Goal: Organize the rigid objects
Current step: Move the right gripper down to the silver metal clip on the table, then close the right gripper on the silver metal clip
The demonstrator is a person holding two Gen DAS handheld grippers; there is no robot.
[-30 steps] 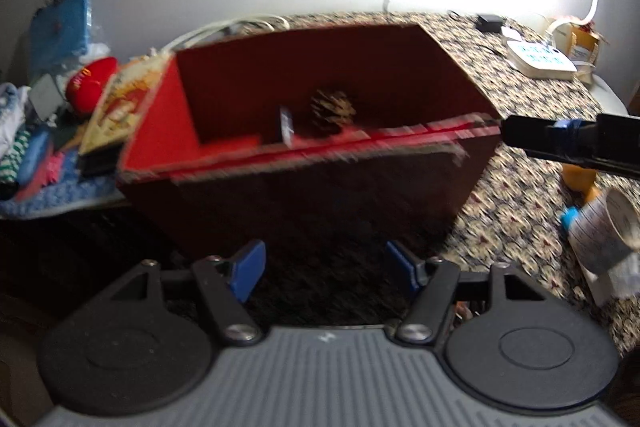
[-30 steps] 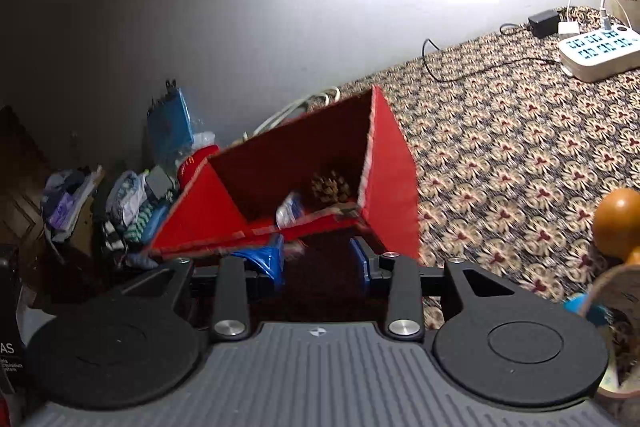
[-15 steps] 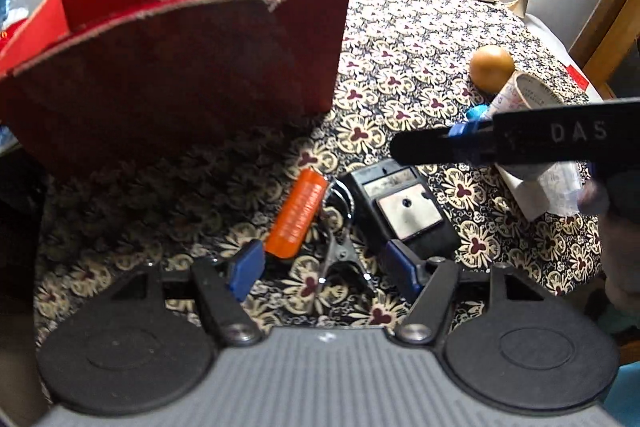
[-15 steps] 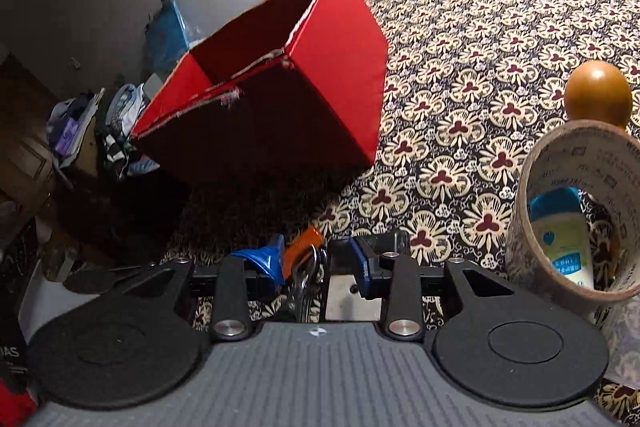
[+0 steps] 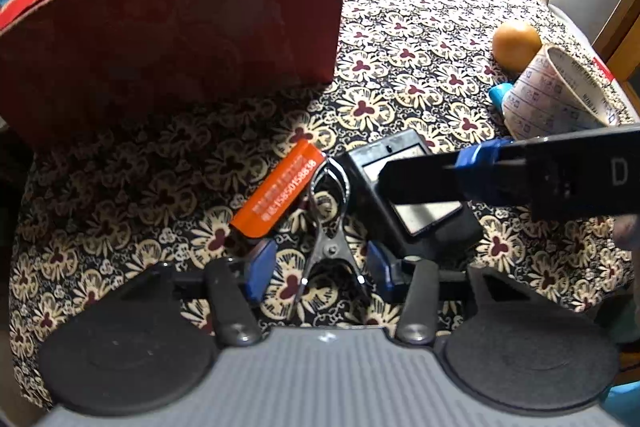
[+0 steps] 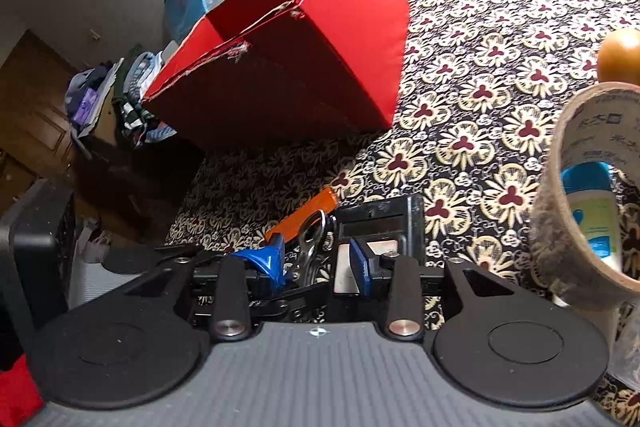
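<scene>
Left wrist view: left gripper [image 5: 318,269] angled steeply down, jaws closing around metal clip [image 5: 330,251].

The tall red cardboard box [image 5: 180,23] shows only its outer walls, so its inside is out of sight from both wrists. A dark finger of the right gripper [image 6: 316,263] crosses the flat black device with the pale screen [image 5: 416,203], covering the screen's upper part. The silver metal spring clamp [image 5: 330,239] loses its jaw tips behind the left gripper [image 5: 320,269]. The orange rectangular tag [image 5: 280,195] carries small white print, too fine to read fully. The cardboard tape roll [image 6: 588,195] runs off the right edge, hiding most of the blue-capped bottle [image 6: 592,211] behind it.
</scene>
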